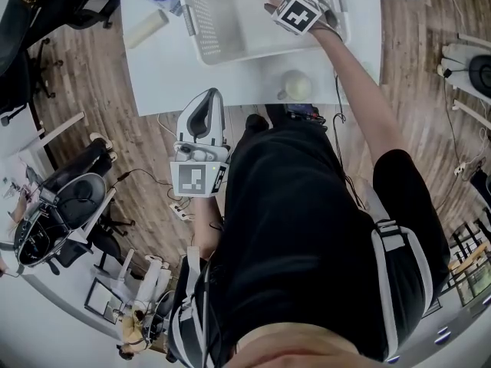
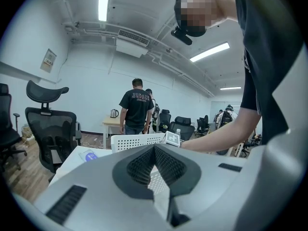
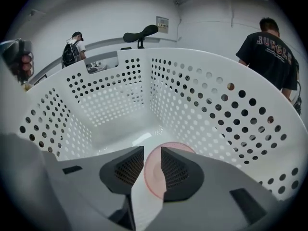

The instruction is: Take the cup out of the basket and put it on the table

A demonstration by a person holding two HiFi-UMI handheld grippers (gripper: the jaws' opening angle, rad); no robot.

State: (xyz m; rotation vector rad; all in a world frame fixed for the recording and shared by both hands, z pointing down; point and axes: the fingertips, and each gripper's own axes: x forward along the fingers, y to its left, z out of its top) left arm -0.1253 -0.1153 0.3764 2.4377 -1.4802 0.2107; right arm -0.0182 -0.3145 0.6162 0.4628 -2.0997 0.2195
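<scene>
Cup (image 3: 153,172), the pink one, sits on the floor of the white basket (image 1: 222,21), close to its perforated wall. The right tool (image 1: 295,10) is down inside the basket with its jaws a little apart and the cup showing in the gap. Can't tell if the pads actually touch it. The left tool (image 1: 205,110) hangs well clear of the basket, off the worktop (image 1: 161,75) edge, jaws pressed together on nothing. A pale round thing (image 1: 296,87) sits just outside the basket.
</scene>
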